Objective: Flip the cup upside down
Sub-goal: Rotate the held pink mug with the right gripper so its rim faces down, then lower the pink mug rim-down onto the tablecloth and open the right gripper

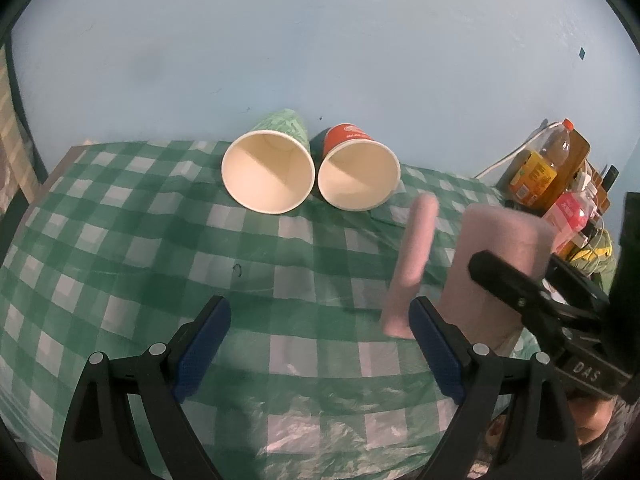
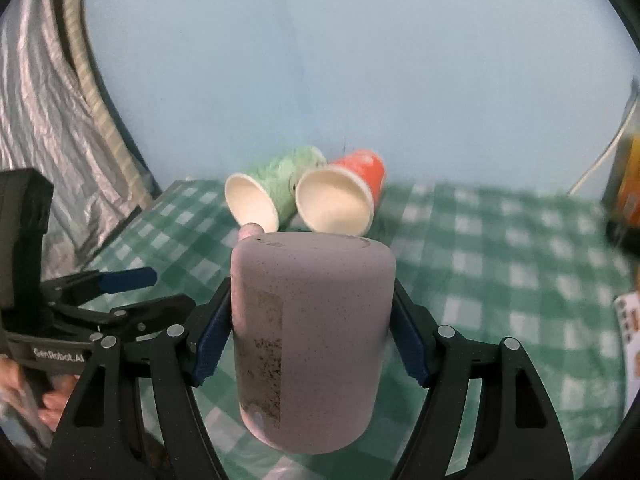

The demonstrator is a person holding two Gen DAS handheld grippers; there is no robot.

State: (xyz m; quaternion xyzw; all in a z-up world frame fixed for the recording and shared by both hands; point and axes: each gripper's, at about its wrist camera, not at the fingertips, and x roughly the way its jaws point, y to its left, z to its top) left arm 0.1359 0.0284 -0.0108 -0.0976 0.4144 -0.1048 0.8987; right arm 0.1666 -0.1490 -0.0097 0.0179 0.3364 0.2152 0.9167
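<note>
A pink mug (image 2: 312,344) with a handle sits between the blue pads of my right gripper (image 2: 310,340), which is shut on it and holds it above the checked cloth. Its flat end faces up and away from the camera. In the left wrist view the same mug (image 1: 500,256) and its handle (image 1: 412,264) show at the right, held by the right gripper's black fingers (image 1: 520,292). My left gripper (image 1: 320,352) is open and empty over the cloth. It also shows in the right wrist view (image 2: 120,292) at the left.
A green paper cup (image 1: 268,172) and an orange paper cup (image 1: 358,172) lie on their sides at the back of the green-checked tablecloth (image 1: 160,248), against the blue wall. Bottles and clutter (image 1: 552,168) stand at the right.
</note>
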